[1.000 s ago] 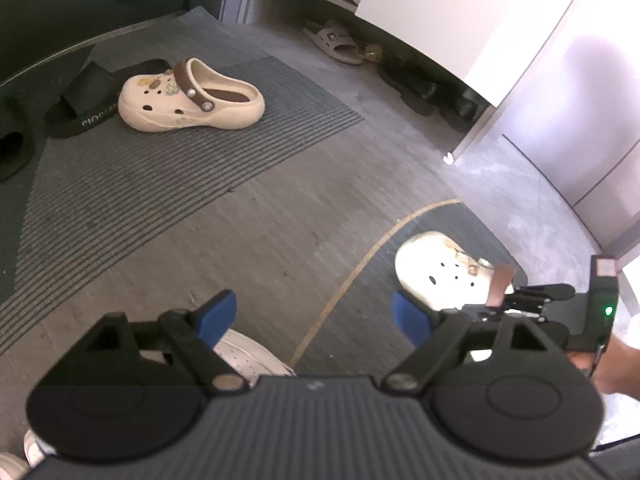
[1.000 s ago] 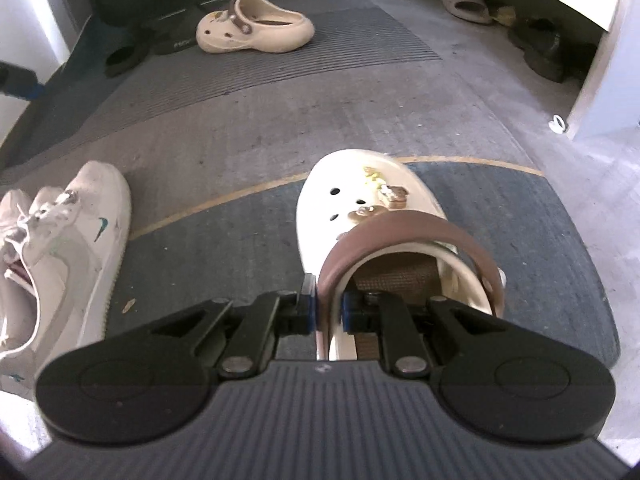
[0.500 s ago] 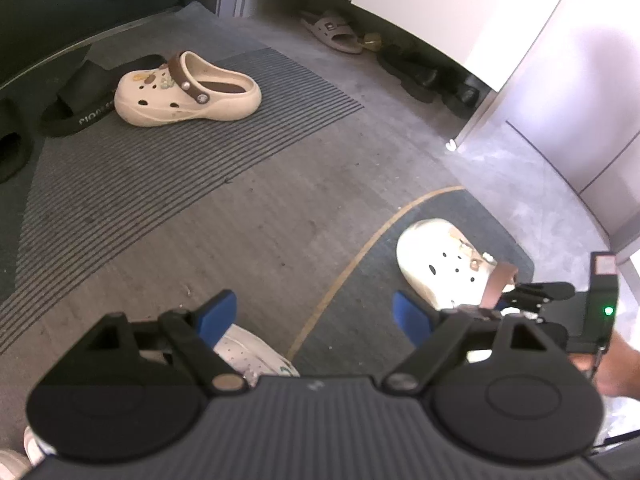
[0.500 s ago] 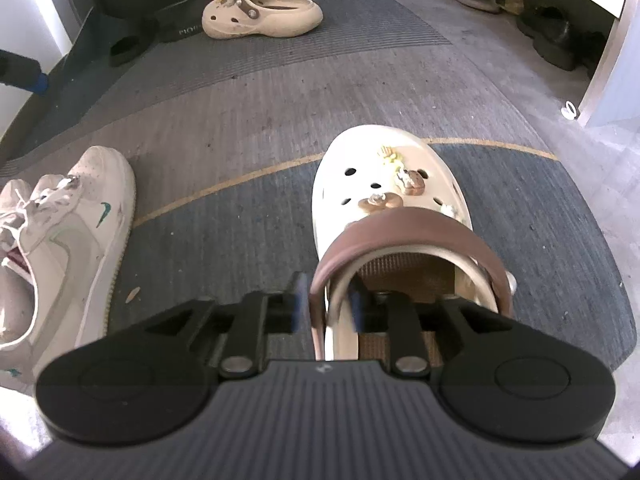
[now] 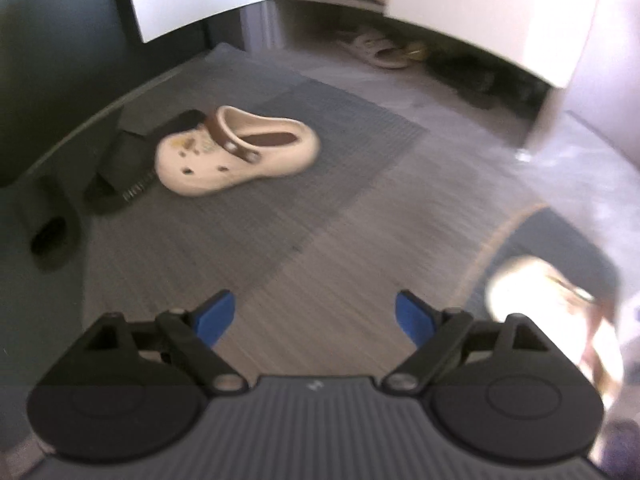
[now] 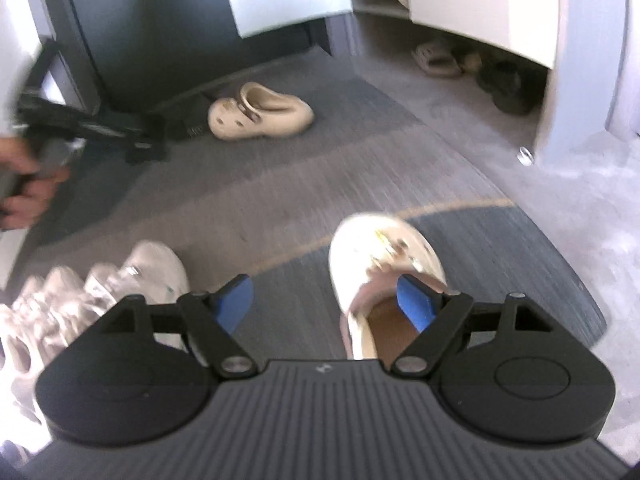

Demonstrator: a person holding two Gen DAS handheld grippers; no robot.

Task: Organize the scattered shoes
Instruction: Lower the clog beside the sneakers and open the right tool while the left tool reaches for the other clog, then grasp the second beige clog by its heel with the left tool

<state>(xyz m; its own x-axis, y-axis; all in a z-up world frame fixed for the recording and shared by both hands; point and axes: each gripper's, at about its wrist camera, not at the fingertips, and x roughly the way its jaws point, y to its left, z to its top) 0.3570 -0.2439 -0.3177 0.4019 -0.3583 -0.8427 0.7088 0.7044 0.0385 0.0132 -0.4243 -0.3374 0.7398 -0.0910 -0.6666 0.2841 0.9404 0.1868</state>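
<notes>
A cream clog with a brown strap lies on its side on the ribbed grey mat, well ahead of my left gripper, which is open and empty. The matching clog stands on the dark mat with a yellow edge line. Above its heel is my right gripper, whose jaws are opening. The pads press on nothing, and the clog's heel shows behind the right pad. The far clog and the left gripper, held in a hand, also show in the right wrist view. The near clog is a blur.
White sneakers lie left of the near clog. A black slide sandal touches the far clog's toe end. Under the open white cabinet sit a beige sandal and dark shoes. A dark wall stands behind the mat.
My right gripper let go of the near clog's brown strap, opened wide and rose away from it. My left gripper moved forward over the floor toward the far clog, staying open.
</notes>
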